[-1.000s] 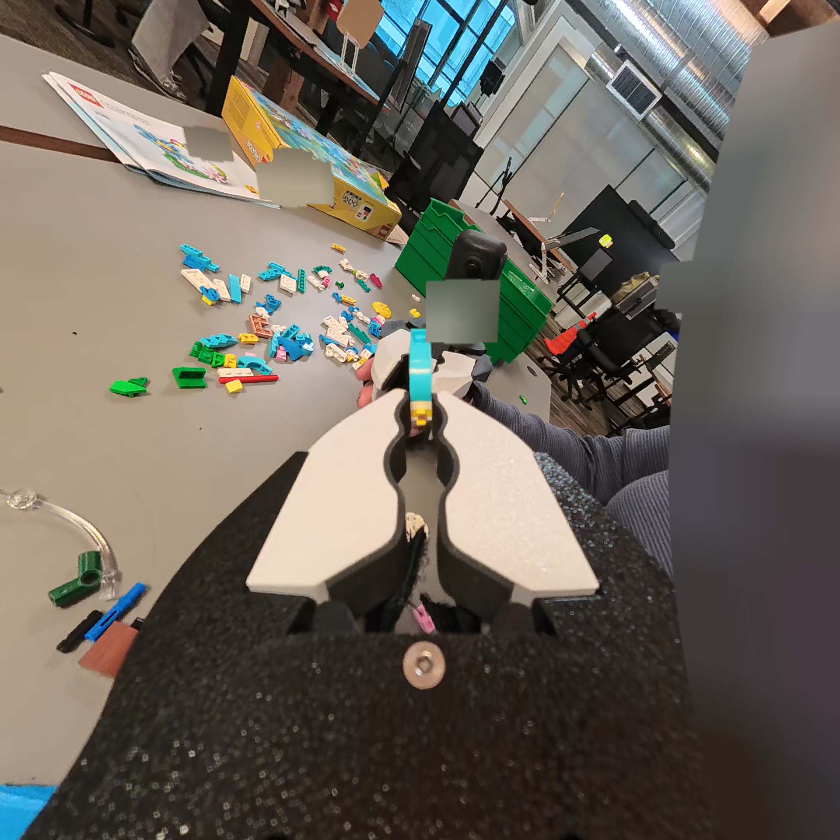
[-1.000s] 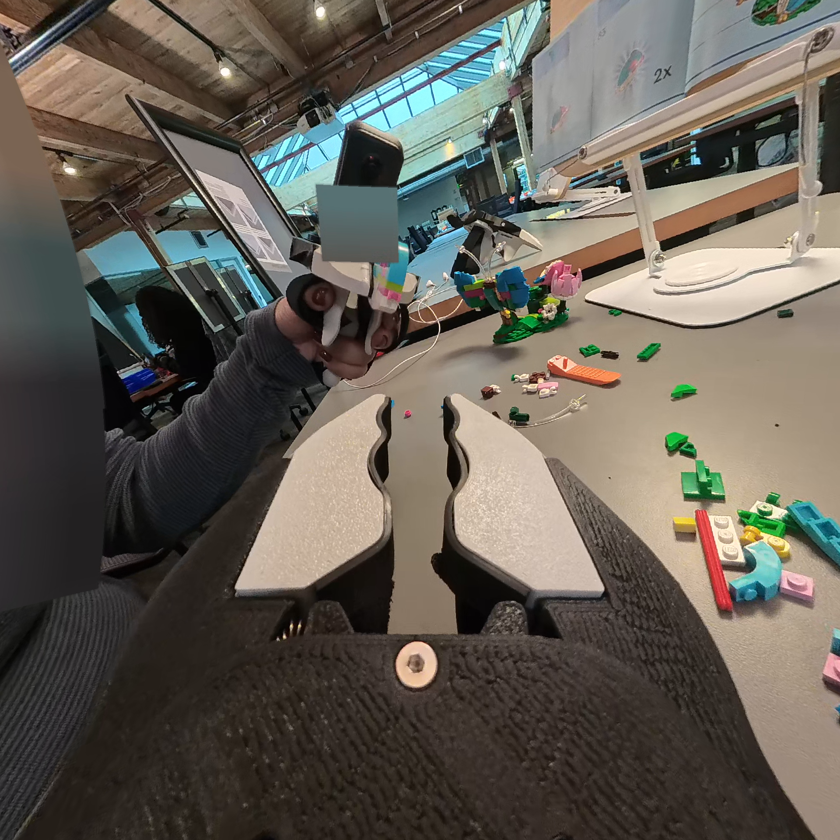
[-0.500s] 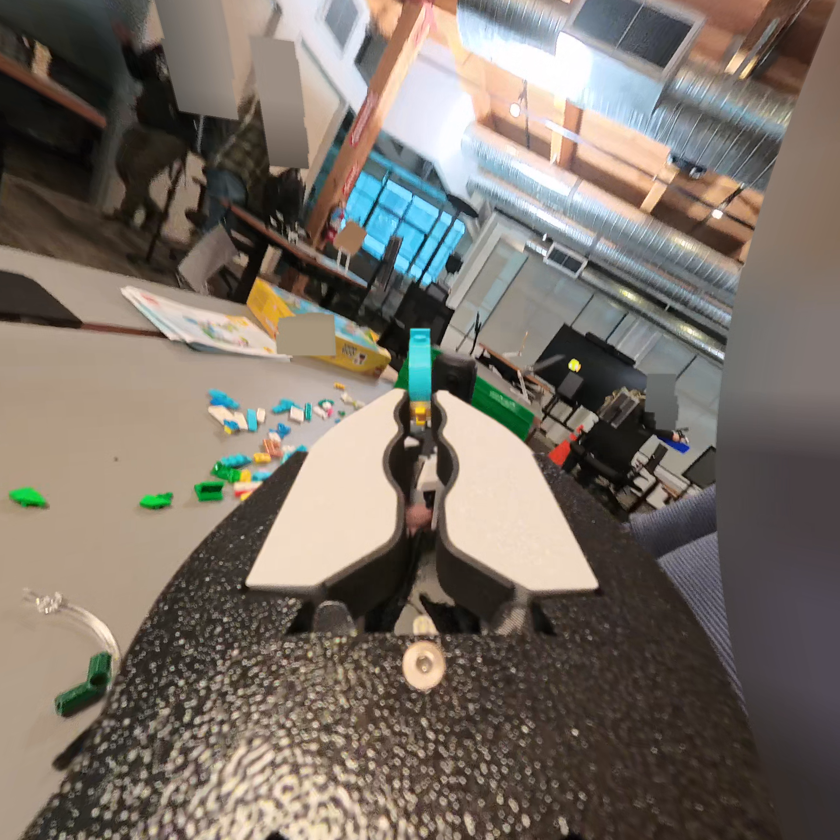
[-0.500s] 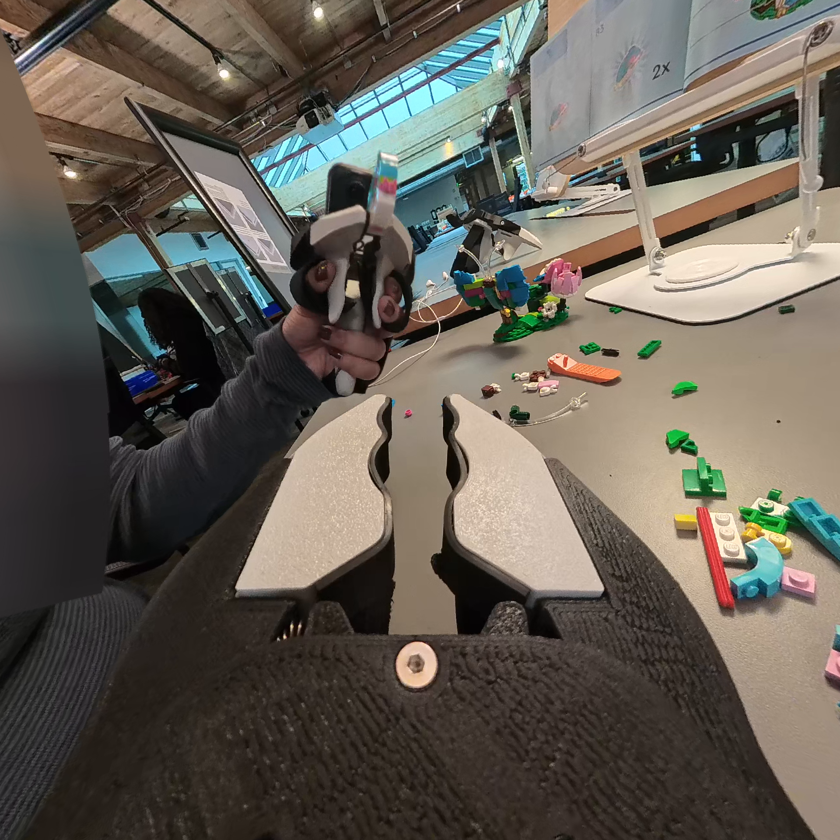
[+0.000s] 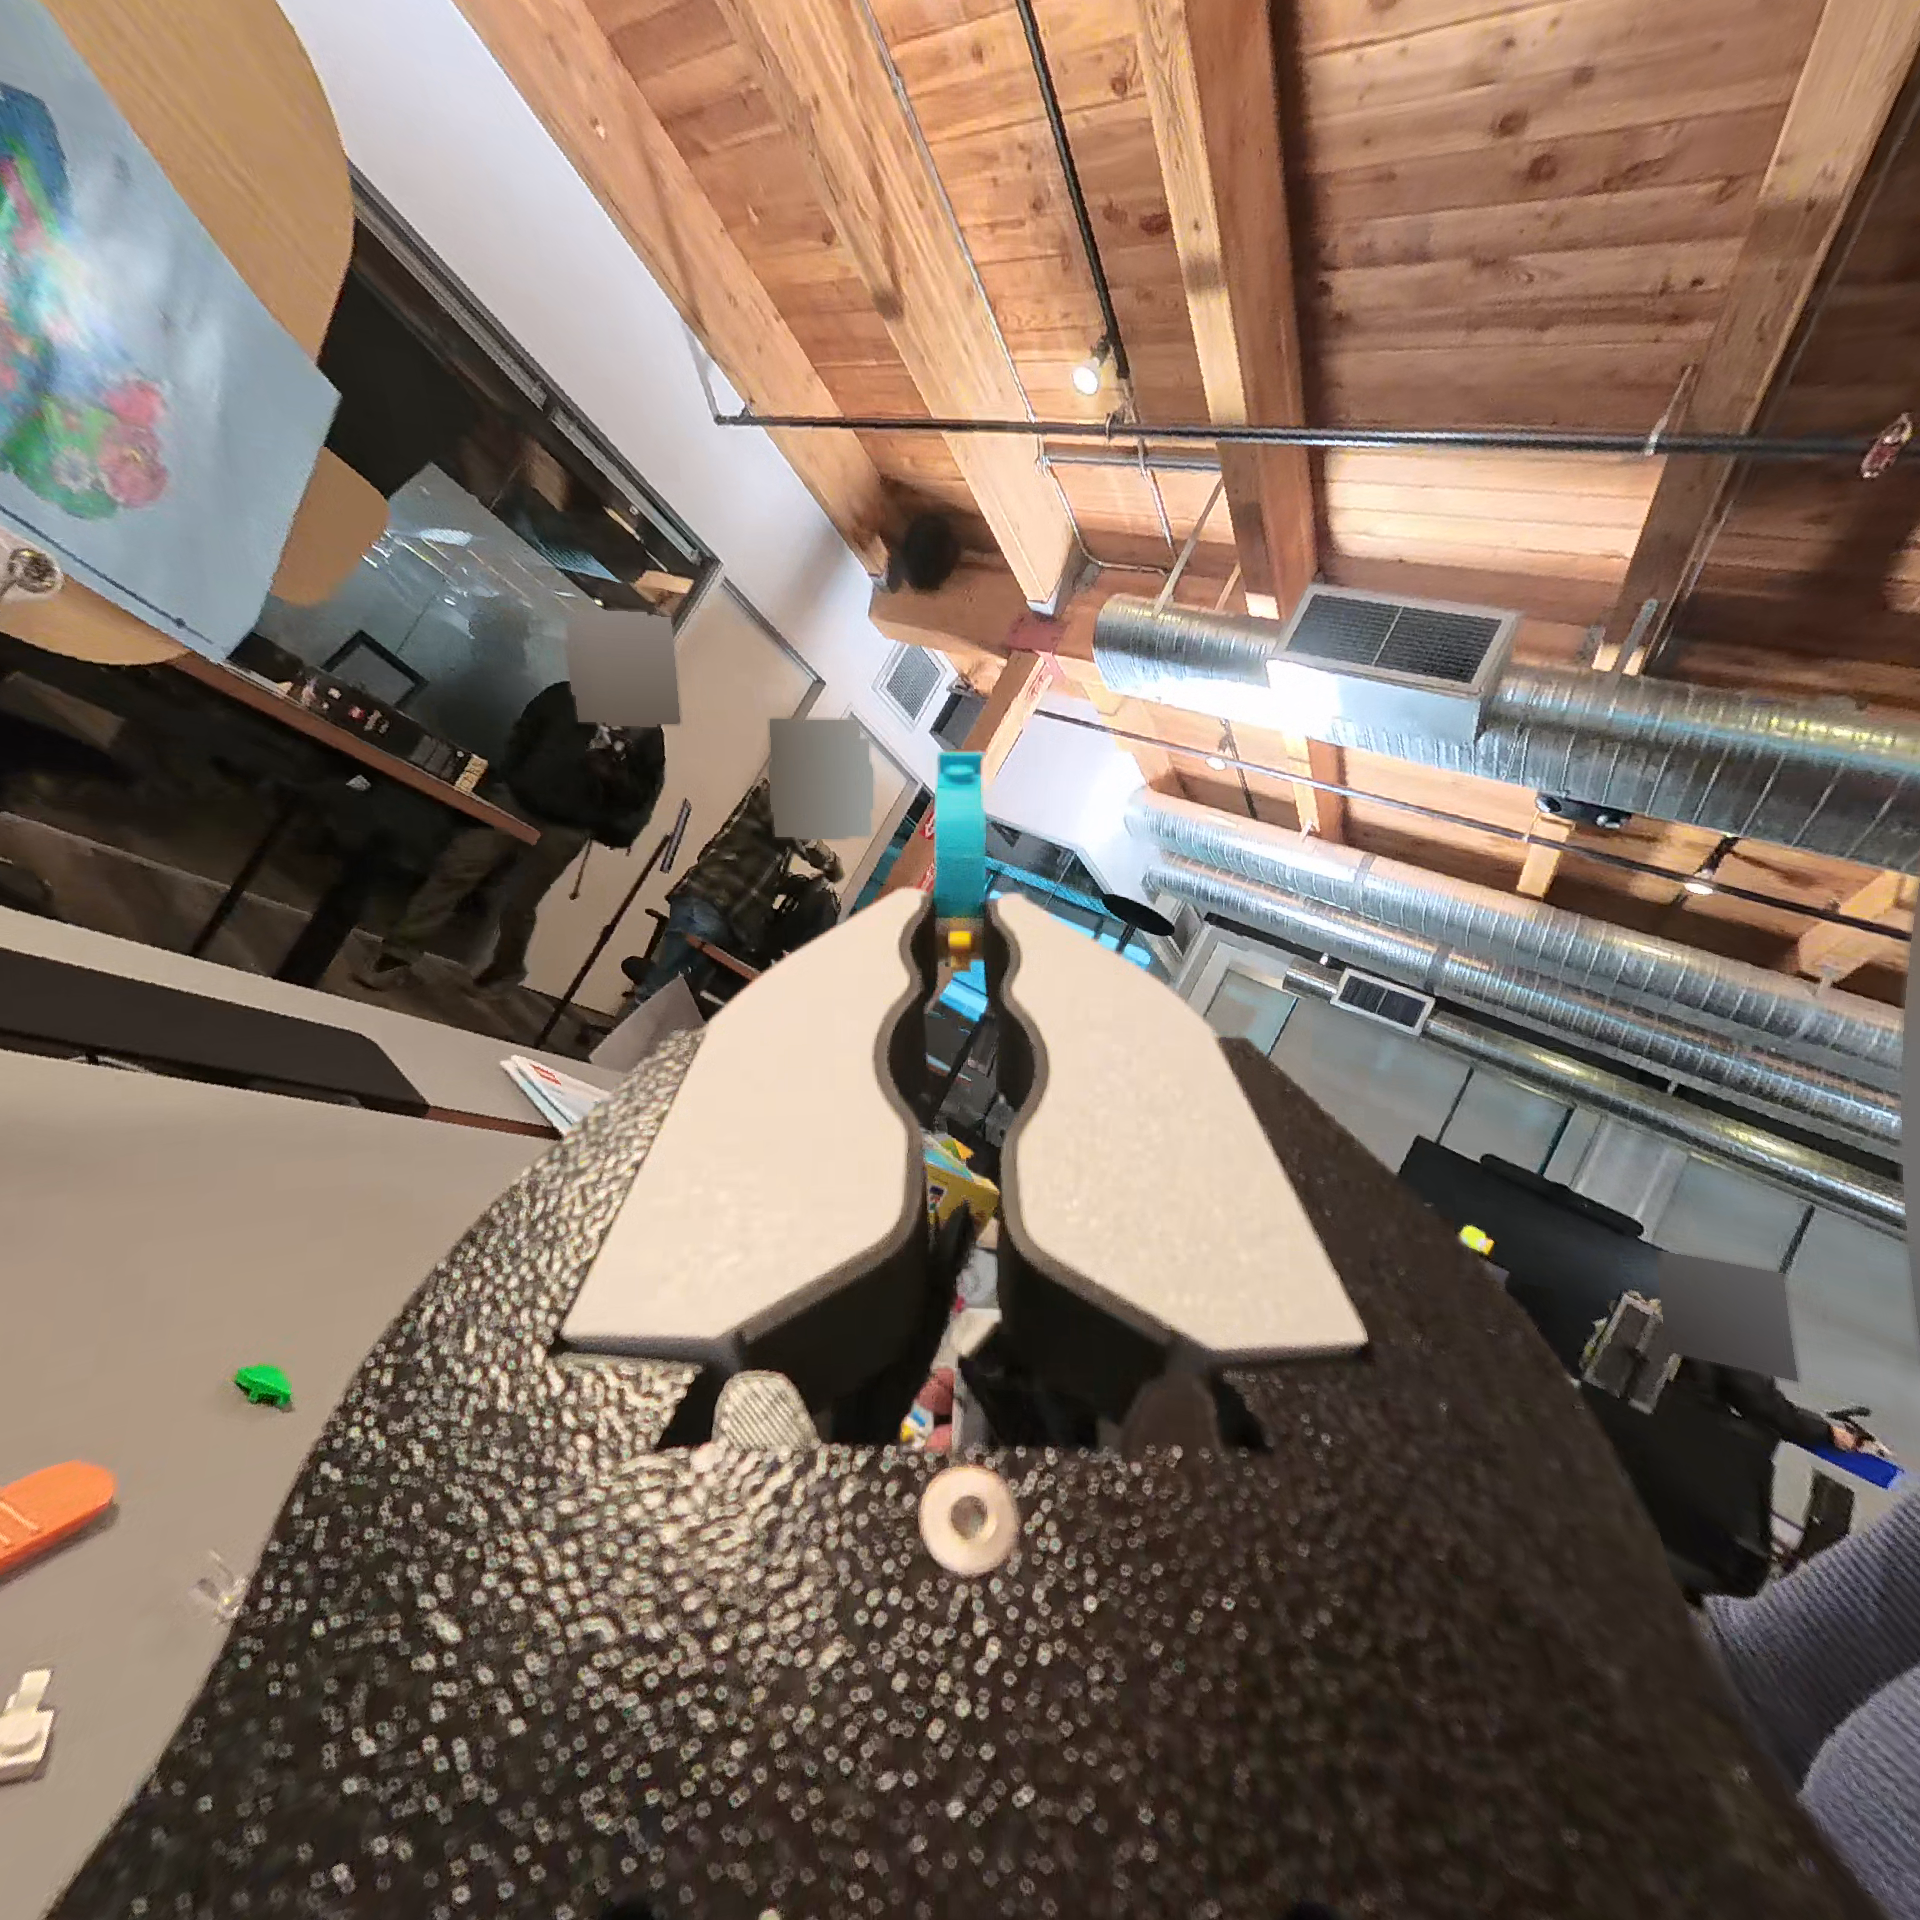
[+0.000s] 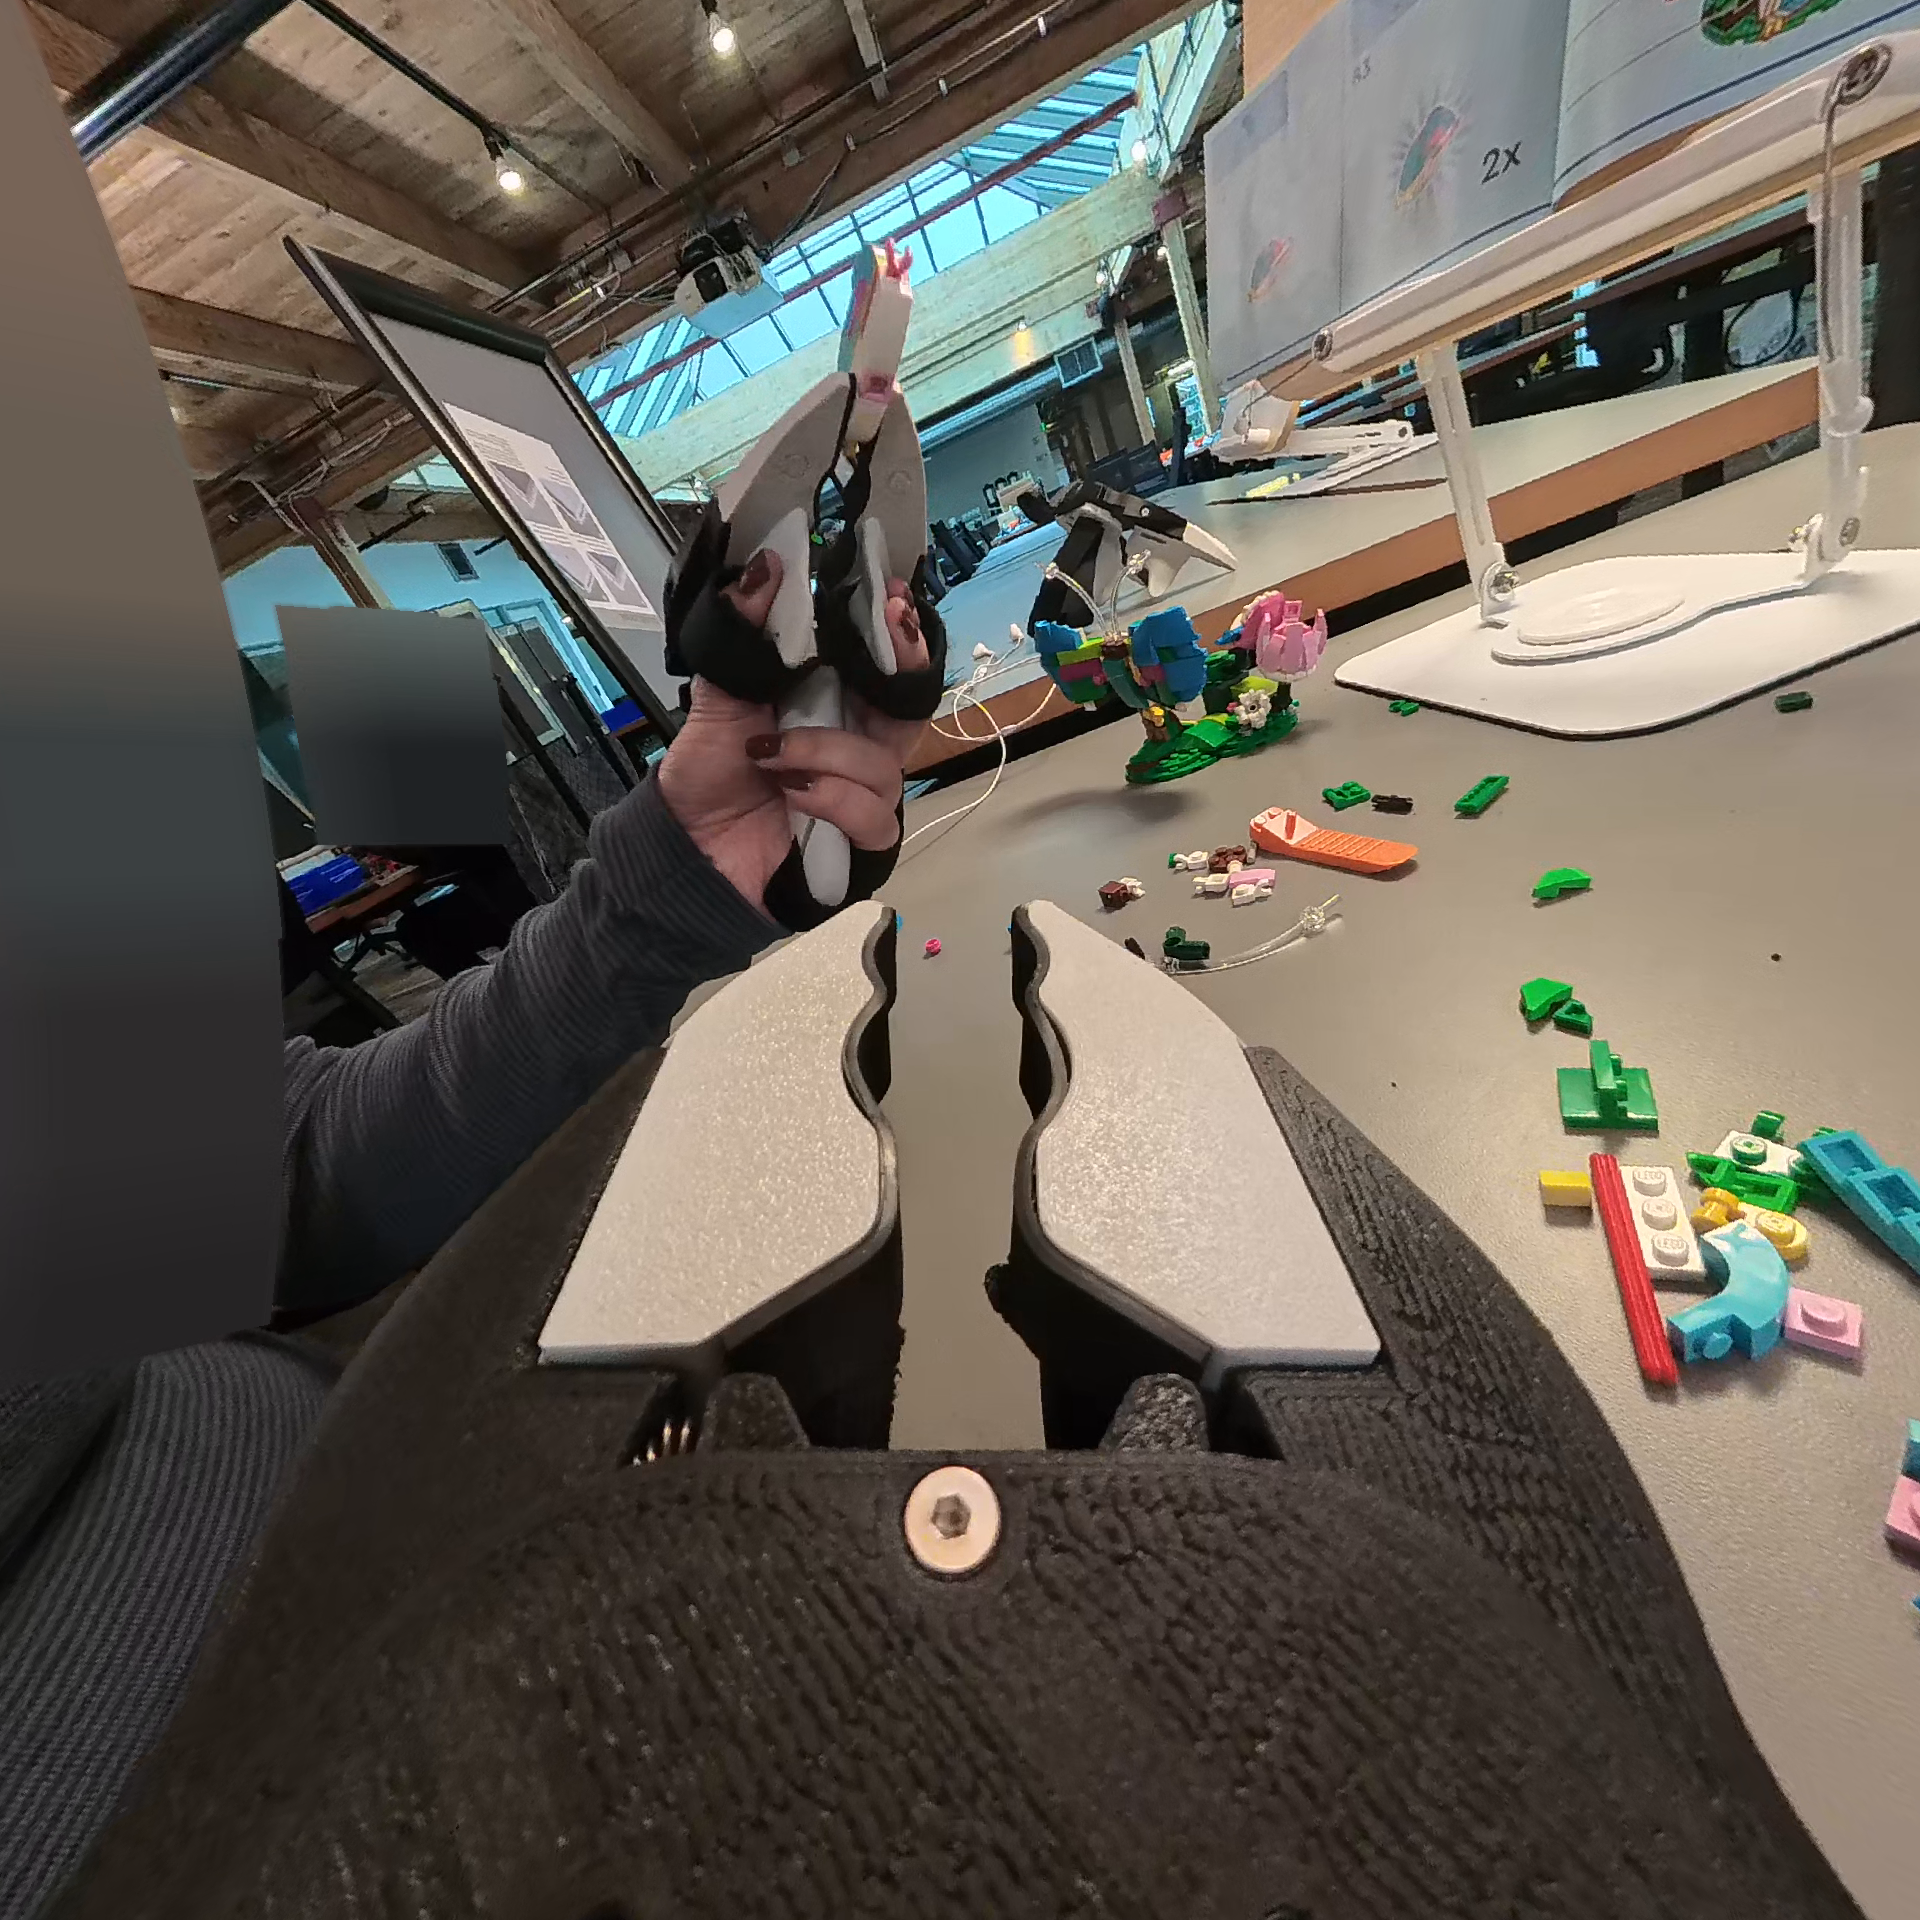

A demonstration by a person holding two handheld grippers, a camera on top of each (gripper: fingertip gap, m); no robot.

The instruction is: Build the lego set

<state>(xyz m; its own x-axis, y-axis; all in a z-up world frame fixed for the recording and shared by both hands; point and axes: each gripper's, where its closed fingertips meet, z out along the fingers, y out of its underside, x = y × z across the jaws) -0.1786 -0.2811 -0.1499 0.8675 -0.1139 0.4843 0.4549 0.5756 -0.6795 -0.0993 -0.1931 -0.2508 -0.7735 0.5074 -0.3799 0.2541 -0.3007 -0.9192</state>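
Observation:
My left gripper (image 5: 958, 906) is shut on a small lego sub-assembly (image 5: 956, 840), teal with a yellow piece, and points it up toward the ceiling. In the right wrist view the left gripper (image 6: 871, 416) is raised high above the table, and the assembly (image 6: 876, 317) shows white and pink sides. My right gripper (image 6: 951, 916) is open and empty, low over the grey table (image 6: 1714, 904). A built flower model (image 6: 1174, 675) stands at the back. Loose bricks (image 6: 1704, 1236) lie to the right.
An orange brick separator (image 6: 1330, 844) lies mid-table and also shows in the left wrist view (image 5: 47, 1507). A white stand (image 6: 1621, 613) holds the open instruction booklet (image 6: 1455, 156). Small green pieces (image 6: 1605, 1091) are scattered. People stand in the background (image 5: 582, 831). Tip to tip, the grippers are about 15 centimetres apart.
My left gripper has tilted and lifted upward with the sub-assembly, from facing the table to facing the ceiling. My right gripper has stayed put and open.

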